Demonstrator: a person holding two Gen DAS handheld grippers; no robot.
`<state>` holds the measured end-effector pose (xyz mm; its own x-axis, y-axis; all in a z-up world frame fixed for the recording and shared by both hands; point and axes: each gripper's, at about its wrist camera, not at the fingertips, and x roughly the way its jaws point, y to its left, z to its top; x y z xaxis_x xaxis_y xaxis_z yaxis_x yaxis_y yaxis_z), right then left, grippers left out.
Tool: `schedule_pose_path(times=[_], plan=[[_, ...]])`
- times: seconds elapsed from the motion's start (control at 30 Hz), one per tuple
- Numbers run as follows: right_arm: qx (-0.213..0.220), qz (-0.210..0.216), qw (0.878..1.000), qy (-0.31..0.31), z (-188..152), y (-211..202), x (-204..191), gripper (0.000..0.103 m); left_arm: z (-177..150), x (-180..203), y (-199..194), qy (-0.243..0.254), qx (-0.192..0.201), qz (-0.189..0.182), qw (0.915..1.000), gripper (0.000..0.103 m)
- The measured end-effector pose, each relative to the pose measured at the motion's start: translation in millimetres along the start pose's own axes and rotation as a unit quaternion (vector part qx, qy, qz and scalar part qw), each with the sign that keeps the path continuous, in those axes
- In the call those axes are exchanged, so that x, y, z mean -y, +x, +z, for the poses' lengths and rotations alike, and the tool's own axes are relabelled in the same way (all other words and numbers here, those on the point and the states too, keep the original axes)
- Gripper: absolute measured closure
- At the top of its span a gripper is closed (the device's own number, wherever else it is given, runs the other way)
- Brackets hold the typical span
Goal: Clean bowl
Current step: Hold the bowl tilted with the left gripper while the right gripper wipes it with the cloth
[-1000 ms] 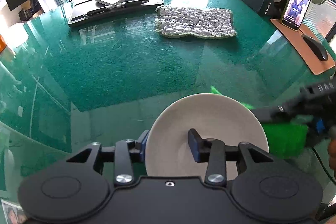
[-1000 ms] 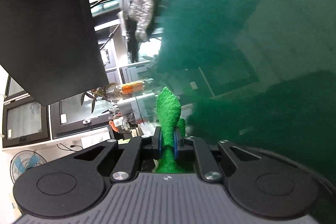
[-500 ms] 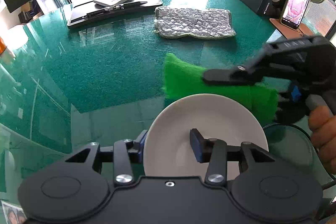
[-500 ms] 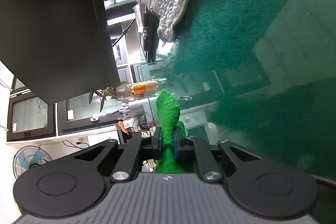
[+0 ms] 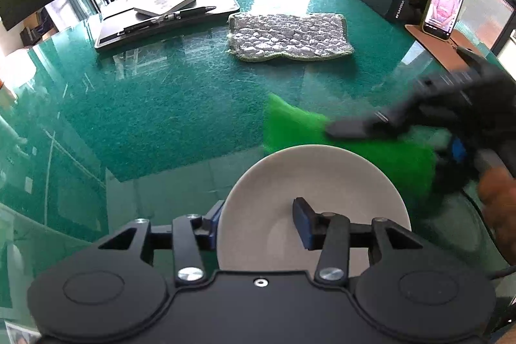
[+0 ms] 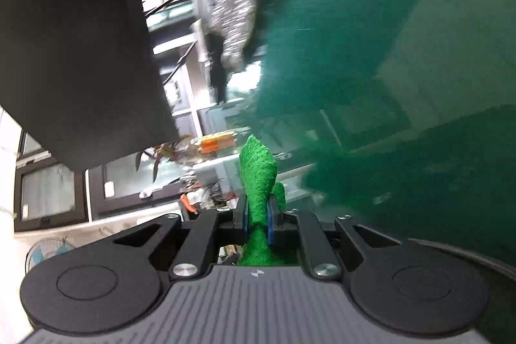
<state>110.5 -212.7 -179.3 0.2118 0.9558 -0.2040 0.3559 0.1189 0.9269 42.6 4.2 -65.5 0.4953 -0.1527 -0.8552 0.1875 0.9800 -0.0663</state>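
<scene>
Green scouring pad (image 5: 351, 147) now hangs past the white bowl's (image 5: 309, 182) far rim.
The right hand-held gripper (image 6: 258, 216) (blurred) pinches it; the left hand-held gripper (image 5: 256, 223) straddles the near rim on the tabletop (image 5: 161, 105), seemingly loosened; wiping looks imminent.

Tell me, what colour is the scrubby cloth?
Bright green scrubby cloth, clearest in the left wrist view.

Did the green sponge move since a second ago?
Yes. The sponge was low at the bowl's right edge; now it sits beyond the far rim, nearer the grey cloth, shut in the right gripper.
</scene>
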Motion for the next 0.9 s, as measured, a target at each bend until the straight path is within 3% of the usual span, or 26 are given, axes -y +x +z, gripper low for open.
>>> schedule_pose_path(times=[0.17,0.3,0.43,0.53,0.77,0.8,0.83,0.87,0.9], plan=[[-0.011,-0.008,1.000,-0.018,2,9,-10,0.091,0,-2,1,-0.003,0.001,-0.006,1.0000,0.057],[0.009,-0.054,0.998,-0.015,-2,-17,-1,0.091,-2,-2,2,-0.006,0.004,-0.008,0.9999,0.056],[0.014,-0.040,0.999,0.012,-15,-36,9,0.091,1,-2,2,-0.001,-0.005,-0.010,0.9999,0.056],[0.020,-0.027,0.999,0.025,-22,-44,12,0.091,1,-3,-3,-0.007,-0.021,0.002,0.9997,0.062],[0.025,-0.031,0.999,0.024,-22,-47,12,0.091,-14,-16,-21,-0.060,-0.019,-0.006,0.9980,0.061],[0.024,-0.032,0.999,0.023,-22,-46,12,0.091,-15,-16,-20,-0.059,-0.024,-0.004,0.9980,0.063],[0.023,-0.033,0.999,0.022,-22,-45,11,0.091,-15,-15,-18,-0.054,-0.030,-0.001,0.9981,0.076],[0.022,-0.034,0.999,0.021,-23,-46,10,0.091,-15,-13,-15,-0.048,-0.036,0.003,0.9982,0.081],[0.022,-0.035,0.999,0.020,-23,-46,10,0.091,-14,-12,-15,-0.043,-0.037,0.005,0.9983,0.082]])
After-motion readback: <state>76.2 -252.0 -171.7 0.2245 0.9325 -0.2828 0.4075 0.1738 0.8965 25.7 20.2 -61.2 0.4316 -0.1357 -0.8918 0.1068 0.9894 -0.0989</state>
